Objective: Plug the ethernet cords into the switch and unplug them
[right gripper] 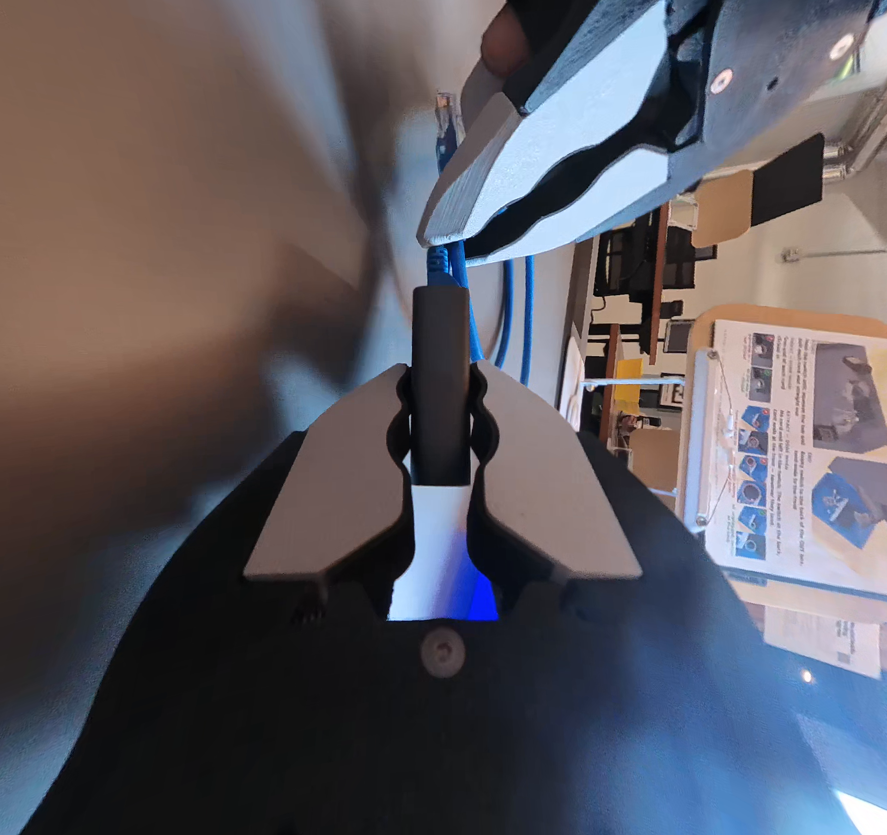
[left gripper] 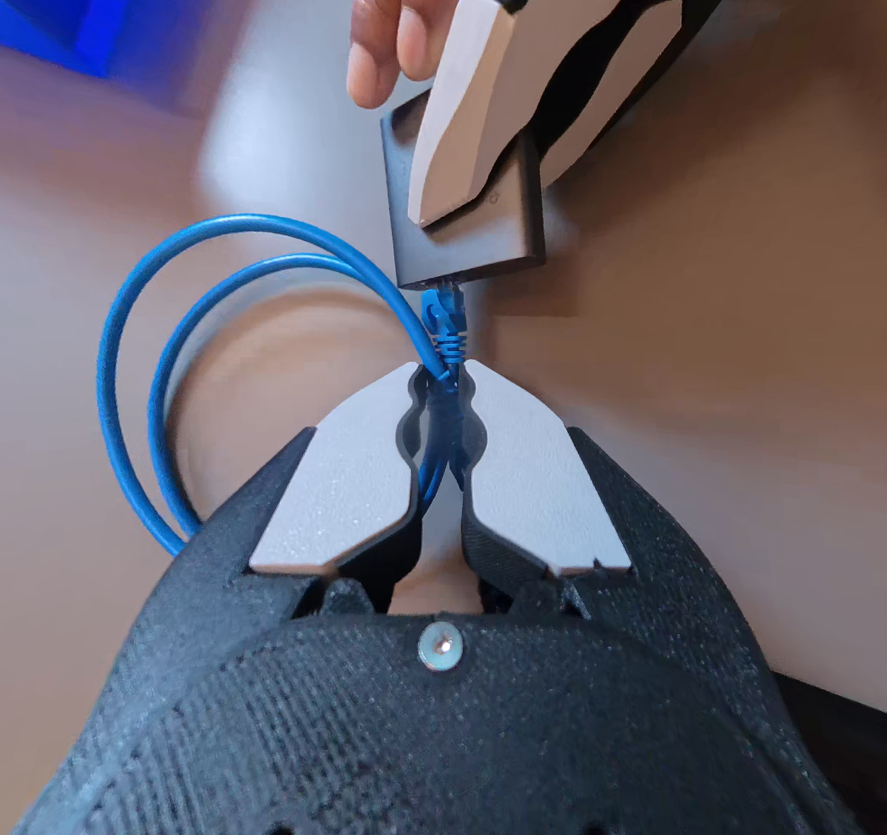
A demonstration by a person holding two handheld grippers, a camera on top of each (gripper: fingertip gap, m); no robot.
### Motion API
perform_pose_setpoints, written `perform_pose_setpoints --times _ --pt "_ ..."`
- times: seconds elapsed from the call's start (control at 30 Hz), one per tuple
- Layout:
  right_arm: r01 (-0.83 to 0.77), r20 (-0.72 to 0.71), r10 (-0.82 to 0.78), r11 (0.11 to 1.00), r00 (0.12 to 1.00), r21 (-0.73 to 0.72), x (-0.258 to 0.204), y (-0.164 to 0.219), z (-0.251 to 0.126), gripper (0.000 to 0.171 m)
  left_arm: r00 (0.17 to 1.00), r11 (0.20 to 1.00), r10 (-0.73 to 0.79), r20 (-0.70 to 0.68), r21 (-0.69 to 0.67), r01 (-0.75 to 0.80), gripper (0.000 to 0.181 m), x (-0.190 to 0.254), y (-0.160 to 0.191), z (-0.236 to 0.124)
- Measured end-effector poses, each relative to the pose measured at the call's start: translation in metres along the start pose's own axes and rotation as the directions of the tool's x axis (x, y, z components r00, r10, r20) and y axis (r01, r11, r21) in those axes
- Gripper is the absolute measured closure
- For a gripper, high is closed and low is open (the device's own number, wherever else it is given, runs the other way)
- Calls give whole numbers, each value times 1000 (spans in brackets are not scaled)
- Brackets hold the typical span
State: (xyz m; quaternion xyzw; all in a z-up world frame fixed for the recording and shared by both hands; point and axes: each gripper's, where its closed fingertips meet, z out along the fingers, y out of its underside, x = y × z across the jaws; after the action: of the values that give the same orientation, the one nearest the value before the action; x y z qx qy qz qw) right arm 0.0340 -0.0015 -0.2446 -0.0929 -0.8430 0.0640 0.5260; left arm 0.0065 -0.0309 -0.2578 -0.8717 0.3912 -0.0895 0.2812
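Flat black rectangular plastic switch (left gripper: 468, 217) held off the brown counter (left gripper: 720, 356), clamped between my right fingers (right gripper: 360, 452), port edge facing my left. Thin blue ethernet cords (left gripper: 144, 356), two loops arcing out to one side. One blue booted plug (left gripper: 449, 327) sits at the switch's port edge; full seating can't be judged. My left fingers (left gripper: 360, 452) pinch the cords just behind that boot. A second clear-tipped plug (right gripper: 444, 116) hangs free.
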Motion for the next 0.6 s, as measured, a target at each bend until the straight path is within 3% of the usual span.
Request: perform_pose_setpoints --times 0.03,0.17,0.37,0.47,0.6 --pt "-19 -13 19 1000 1000 -8 5 2 0 150 1000 1000 7 27 26 -7 168 -5 -3 -3" --pt "-169 -40 169 986 985 1 23 12 -5 150 990 986 31 137 159 -53 160 -20 -24 -24" --pt "-459 53 456 887 888 50 24 16 -12 150 964 969 92 248 200 -144 157 -25 -34 -37" --pt "-522 96 518 853 850 24 22 16 -12 150 934 959 154 322 178 -219 156 -28 -38 -44" --pt "-489 98 493 870 865 -65 19 17 -11 150 936 918 213 281 271 -290 150 -3 -64 -54"
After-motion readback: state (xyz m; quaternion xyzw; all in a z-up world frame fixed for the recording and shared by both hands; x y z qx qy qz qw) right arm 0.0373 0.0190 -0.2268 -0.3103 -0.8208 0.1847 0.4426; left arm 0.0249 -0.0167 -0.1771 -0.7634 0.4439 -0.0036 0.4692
